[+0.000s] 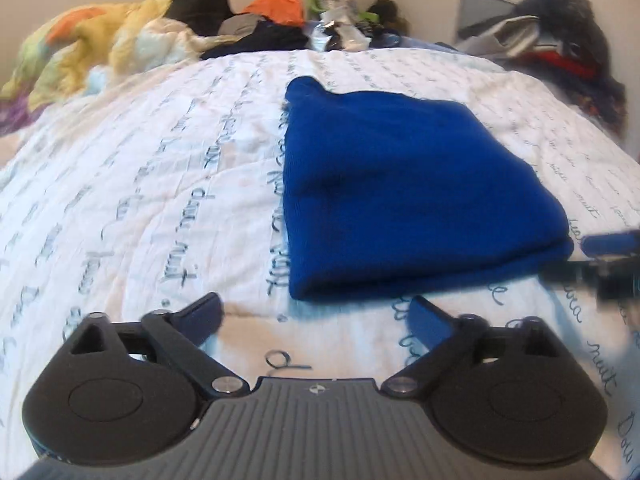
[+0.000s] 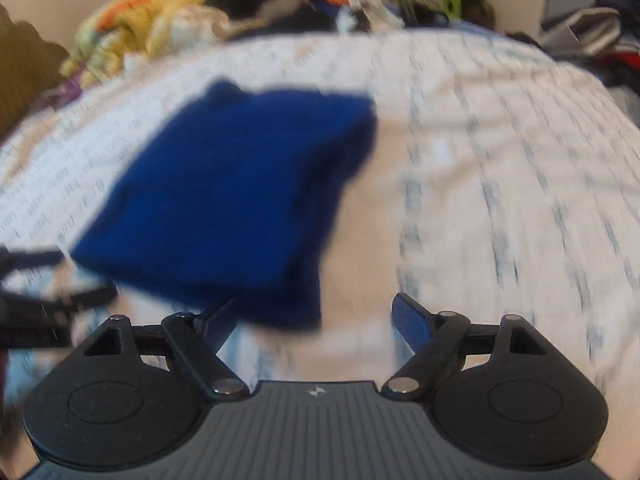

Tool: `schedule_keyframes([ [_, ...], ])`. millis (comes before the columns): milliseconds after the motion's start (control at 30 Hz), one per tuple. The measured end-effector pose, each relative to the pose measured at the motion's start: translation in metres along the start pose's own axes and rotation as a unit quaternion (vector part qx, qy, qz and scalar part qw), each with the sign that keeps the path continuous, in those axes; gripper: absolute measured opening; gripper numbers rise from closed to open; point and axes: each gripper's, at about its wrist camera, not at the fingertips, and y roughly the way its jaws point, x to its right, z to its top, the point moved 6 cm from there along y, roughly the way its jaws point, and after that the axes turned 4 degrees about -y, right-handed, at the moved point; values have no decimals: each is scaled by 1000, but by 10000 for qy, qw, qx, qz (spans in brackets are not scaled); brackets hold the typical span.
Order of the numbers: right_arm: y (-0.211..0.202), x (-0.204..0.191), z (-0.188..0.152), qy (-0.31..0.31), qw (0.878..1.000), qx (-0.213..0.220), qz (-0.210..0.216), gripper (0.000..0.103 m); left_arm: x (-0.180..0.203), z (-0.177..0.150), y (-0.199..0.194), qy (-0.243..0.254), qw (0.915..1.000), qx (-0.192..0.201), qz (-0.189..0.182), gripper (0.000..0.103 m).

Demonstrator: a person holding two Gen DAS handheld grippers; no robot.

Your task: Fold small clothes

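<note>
Hovering low over the bed, left gripper (image 1: 316, 320) is tipped downward toward the quilt, jaws spread wide, nothing between them, only bare bedspread (image 1: 160, 184) under the gap. Its blue-padded fingers (image 1: 424, 320) sit just short of the near edge of the blue knit garment (image 1: 408, 184), not touching it. Right gripper (image 2: 320, 324) is angled down the same way, jaws also apart; the near corner of the garment (image 2: 240, 184) shows between and just past its fingertips, but the view is blurred, so contact cannot be told. Pads do not press on it. In the left wrist view the right gripper (image 1: 612, 264) shows at the right edge, just beside the garment's near right corner.

Garment: solid royal blue, ribbed knit, folded flat into a rough rectangle, doubled layers visible along the near edge, small bump at the far left corner. It lies on the white script-print bedspread, right of centre in the left view. Long axis runs near to far, slightly slanted to the right at the near end. Clothes pile (image 1: 168, 28) lies along the far side, well apart.
</note>
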Motion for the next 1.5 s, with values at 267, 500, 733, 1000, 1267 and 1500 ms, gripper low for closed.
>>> schedule_keyframes([
  [267,2,-13,-14,231,9964,387,-721,103,5,-9,-8,-118,9990,393,163,103],
  [500,4,-10,-12,245,9940,735,-767,103,7,-9,-7,-139,9988,434,196,103],
  [733,2,-9,-13,246,9939,744,-779,103,7,-9,-7,-137,9988,436,191,103],
  [1000,1,-9,-13,242,9940,745,-769,103,6,-9,-7,-139,9988,438,194,103],
  [1267,2,-10,-14,248,9939,745,-781,103,7,-9,-7,-145,9987,439,200,103],
  [1500,1,-10,-14,249,9938,745,-781,103,7,-9,-7,-146,9987,440,200,103],
])
